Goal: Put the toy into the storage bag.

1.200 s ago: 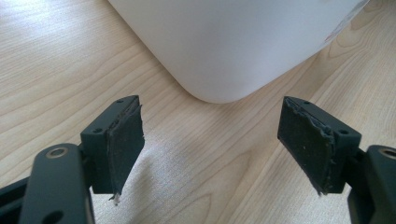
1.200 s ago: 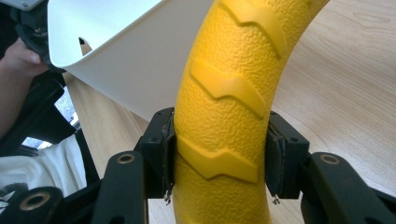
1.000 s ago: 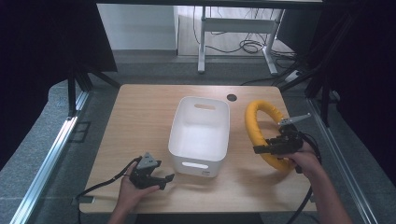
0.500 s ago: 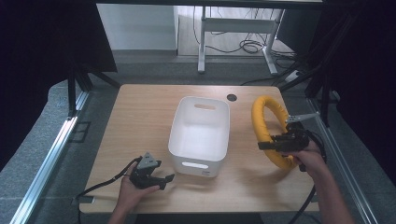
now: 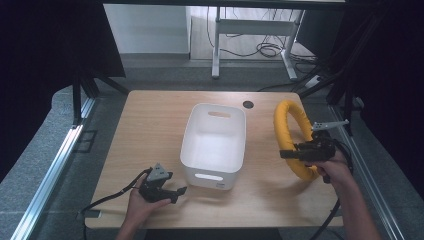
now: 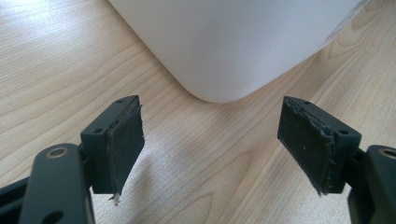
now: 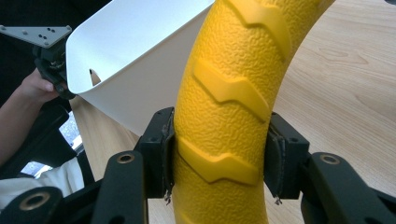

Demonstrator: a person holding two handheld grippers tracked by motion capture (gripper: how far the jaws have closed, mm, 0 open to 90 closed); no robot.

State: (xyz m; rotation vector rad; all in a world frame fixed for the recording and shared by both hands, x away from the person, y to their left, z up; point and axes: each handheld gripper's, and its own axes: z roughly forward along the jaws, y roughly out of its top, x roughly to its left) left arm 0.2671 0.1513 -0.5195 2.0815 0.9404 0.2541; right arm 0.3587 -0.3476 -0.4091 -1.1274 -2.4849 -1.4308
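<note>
1. Right gripper point(image 7: 219, 161): its two black padded fingers point(image 7: 159, 149) pinch the yellow textured rubber ring with raised chevron treads point(image 7: 224, 93) from both sides, pads pressed against the ring's body.
2. In the high view the right gripper point(image 5: 290, 153) grips the yellow ring point(image 5: 286, 131) at its lower part; the ring stands on edge, lifted at a tilt above the right edge of the light wooden surface point(image 5: 150, 130), just beside the bin's right wall.
3. Left gripper point(image 6: 210, 140): its fingers point(image 6: 123, 140) are spread wide with nothing between them, low over the bare surface and pointing at a rounded lower corner of the white plastic rectangular bin with cut-out handles point(image 6: 233, 42).
4. In the high view the left gripper point(image 5: 175, 192) rests near the front edge of the surface, just left of the bin's near left corner.
5. The white bin point(image 5: 192, 145) stands at the middle of the surface, open side up, well apart from the small dark round grommet point(image 5: 247, 104) near the far edge.
</note>
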